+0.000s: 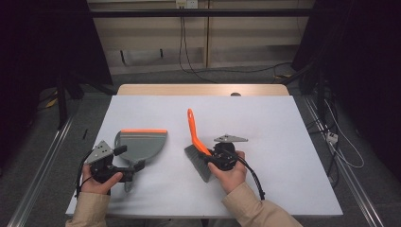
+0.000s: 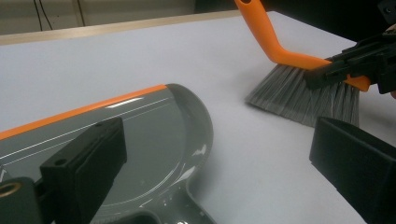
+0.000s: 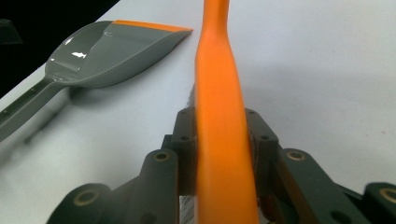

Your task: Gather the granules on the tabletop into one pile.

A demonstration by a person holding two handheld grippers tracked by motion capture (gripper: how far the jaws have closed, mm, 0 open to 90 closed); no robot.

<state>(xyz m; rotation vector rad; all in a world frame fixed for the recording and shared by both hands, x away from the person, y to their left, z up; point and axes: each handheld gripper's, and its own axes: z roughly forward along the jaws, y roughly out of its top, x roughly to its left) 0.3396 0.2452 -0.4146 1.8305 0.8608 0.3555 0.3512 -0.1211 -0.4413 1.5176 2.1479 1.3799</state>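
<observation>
From above my side, the high view looks forward and down over the whole table (image 1: 283, 142). Each gripper view rides low along my fingers, close to the surface. All three share the dustpan (image 1: 142, 144) and the brush (image 1: 197, 142).

No legible text, labels, brands or numbers on anything in view.

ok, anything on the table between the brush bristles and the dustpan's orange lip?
Nothing visible. Bare white table separates the brush in the right gripper from the dustpan. The left gripper is open at the dustpan's handle end.
</observation>
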